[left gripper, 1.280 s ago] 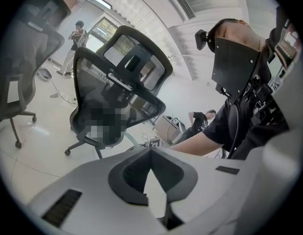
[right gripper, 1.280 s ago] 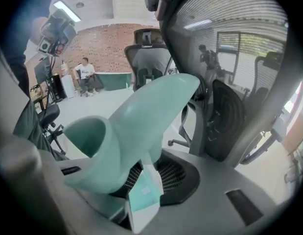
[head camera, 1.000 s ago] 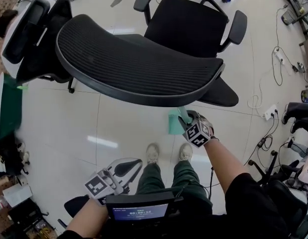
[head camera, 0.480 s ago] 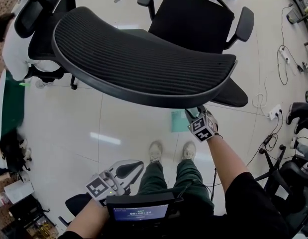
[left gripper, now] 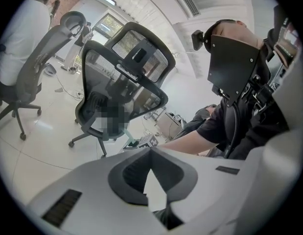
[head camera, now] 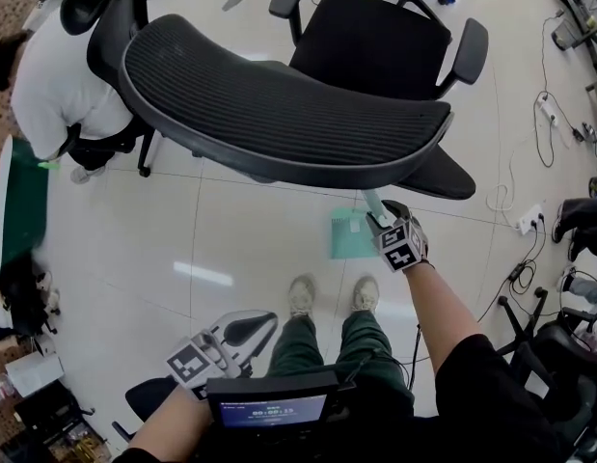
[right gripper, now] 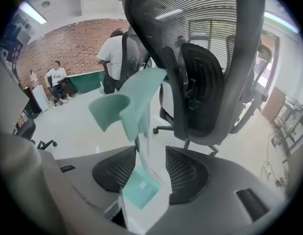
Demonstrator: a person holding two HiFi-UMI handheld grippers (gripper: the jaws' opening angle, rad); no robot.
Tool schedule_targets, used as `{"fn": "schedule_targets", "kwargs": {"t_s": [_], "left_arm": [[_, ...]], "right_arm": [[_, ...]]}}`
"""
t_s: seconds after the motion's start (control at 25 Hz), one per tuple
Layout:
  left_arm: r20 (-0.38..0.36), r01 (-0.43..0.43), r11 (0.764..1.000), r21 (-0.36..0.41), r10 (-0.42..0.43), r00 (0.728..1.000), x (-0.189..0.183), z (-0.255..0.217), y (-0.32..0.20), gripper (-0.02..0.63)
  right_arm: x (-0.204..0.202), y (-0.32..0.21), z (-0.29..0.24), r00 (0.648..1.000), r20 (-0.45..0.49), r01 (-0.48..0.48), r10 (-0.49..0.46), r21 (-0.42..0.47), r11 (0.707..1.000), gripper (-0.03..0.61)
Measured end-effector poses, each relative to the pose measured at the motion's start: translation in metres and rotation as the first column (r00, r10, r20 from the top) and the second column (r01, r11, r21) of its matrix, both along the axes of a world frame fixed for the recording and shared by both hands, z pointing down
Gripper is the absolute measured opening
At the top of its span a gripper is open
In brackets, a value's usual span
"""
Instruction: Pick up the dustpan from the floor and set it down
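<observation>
Right of centre, the right gripper (right gripper: 150, 168), jaws just opening, stands slack round the thin handle (right gripper: 139, 189) of the dustpan (head camera: 348, 237): seemingly light, stiff plastic, best taken there.

readable text: none | screen (head camera: 269, 413), head view bottom edge: lettering too blurred to read

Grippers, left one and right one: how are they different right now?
The left gripper has its jaws together with nothing in them; the right gripper has jaws apart, just opened, with the handle of the teal dustpan loose between them. The left gripper sits back by the person's lap; the right gripper reaches out beside the office chair. Both have dark pads and a marker cube.
</observation>
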State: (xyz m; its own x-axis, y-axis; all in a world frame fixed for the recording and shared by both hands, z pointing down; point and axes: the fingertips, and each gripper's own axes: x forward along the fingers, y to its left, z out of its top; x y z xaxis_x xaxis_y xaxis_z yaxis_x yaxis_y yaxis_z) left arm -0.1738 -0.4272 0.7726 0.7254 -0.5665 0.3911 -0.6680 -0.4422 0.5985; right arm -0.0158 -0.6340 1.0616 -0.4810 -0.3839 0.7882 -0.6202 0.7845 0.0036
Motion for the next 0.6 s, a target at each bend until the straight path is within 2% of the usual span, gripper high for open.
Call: {"fn": "schedule_targets", "kwargs": {"t_s": [0.2,0.4,0.52,0.6], "left_arm": [[-0.004,-0.002,1.000,0.030,0.003,1.000,-0.011,-0.033,0.003,0.008],[-0.018,-0.033,0.995,0.098,0.035,0.999,-0.026,-0.095,0.012,0.008],[-0.020,-0.071,0.989,0.127,0.075,0.997,-0.039,-0.137,0.037,0.008],[-0.052,-0.086,0.981,0.176,0.097,0.994,-0.044,-0.174,0.048,0.008]], "right_arm": [[0.015,0.019,-0.044,0.999,-0.009,-0.031,0.031,0.009,0.999,0.192],[0.020,0.066,-0.156,0.995,0.077,-0.072,0.068,0.045,0.996,0.185],[0.009,0.115,-0.252,0.976,0.202,-0.097,0.081,0.069,0.993,0.106],[0.006,0.144,-0.325,0.952,0.288,-0.138,0.104,0.101,0.985,0.039]]}}
